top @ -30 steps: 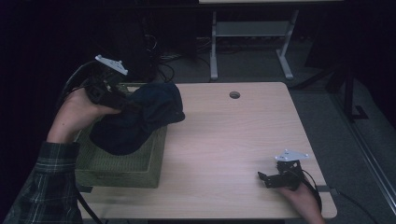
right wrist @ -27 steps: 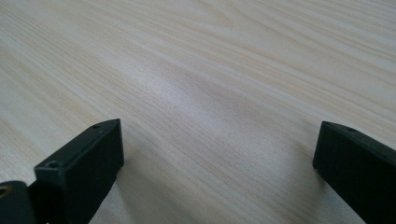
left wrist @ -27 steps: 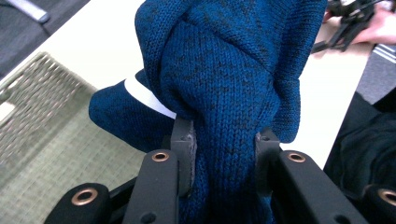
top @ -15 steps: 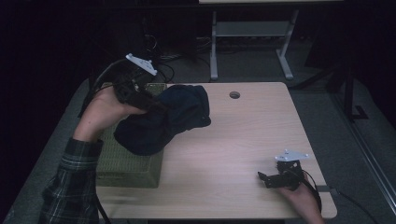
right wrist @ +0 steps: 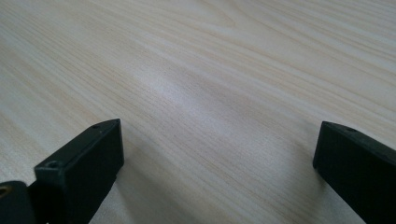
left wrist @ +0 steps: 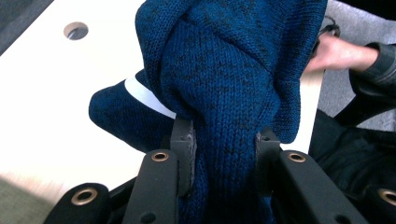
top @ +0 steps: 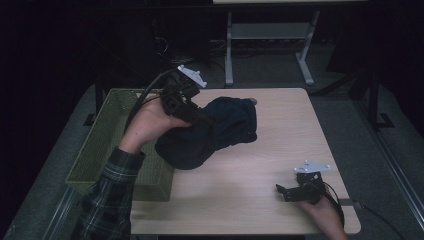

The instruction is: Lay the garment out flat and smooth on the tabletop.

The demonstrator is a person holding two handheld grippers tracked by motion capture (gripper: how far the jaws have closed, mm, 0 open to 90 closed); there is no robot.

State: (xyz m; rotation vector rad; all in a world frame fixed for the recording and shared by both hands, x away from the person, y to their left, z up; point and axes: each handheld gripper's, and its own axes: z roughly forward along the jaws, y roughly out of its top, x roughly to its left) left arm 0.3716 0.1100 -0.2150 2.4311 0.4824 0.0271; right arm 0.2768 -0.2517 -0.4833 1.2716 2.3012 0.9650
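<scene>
High view: since a second ago the left gripper (top: 197,114) has carried the dark blue sweater (top: 215,132) rightward, off the green basket (top: 100,145) and out over the table (top: 280,150), so the basket's inside now lies open to sight. The sweater hangs in a bundle from the jaws, its lower end at the basket's right edge and its bulk over the table's left half. The left forearm, in a plaid sleeve (top: 107,200), rises from the bottom edge with the wrist bent toward the right. The right gripper (top: 282,190) has kept its place near the table's front right corner.

Left gripper view: both pads (left wrist: 187,140) clamp a thick fold of the knit.

Right gripper view: the jaws stand wide apart over bare wood, holding nothing.
</scene>
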